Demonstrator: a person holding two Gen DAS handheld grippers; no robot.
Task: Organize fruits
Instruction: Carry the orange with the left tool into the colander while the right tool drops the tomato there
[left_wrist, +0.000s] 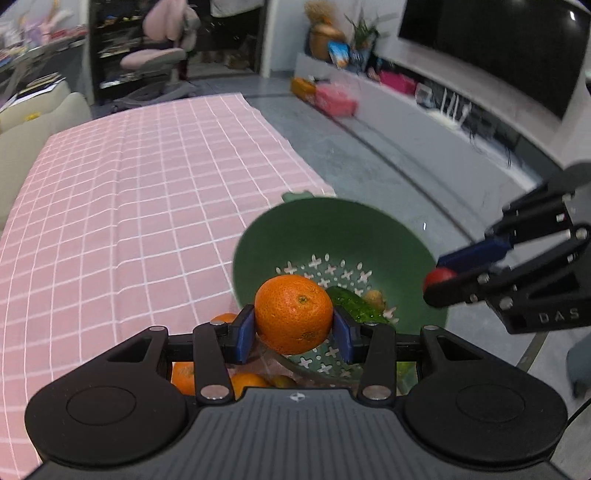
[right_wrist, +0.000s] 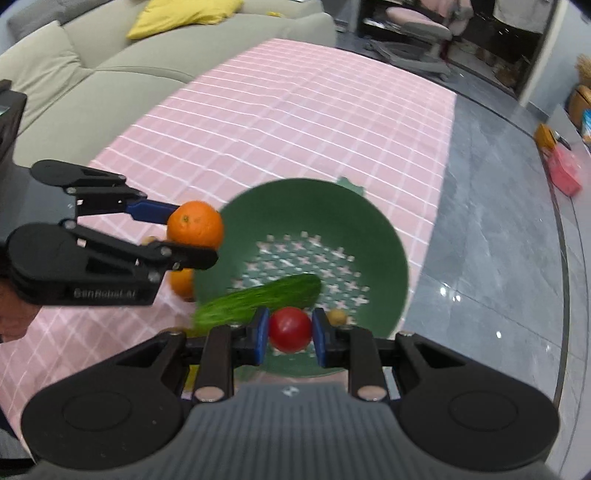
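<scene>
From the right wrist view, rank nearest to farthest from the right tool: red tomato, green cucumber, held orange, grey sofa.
1. Round red tomato, clamped in the right tool.
2. Long green cucumber, just beyond, left, in the green colander.
3. Round orange, far left, in the left tool.
4. Grey sofa, behind the table.

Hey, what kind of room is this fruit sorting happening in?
Most likely a home living room: a grey sofa with a yellow cushion, a large wall TV over a low media shelf, and a table under a pink checked cloth.
</scene>
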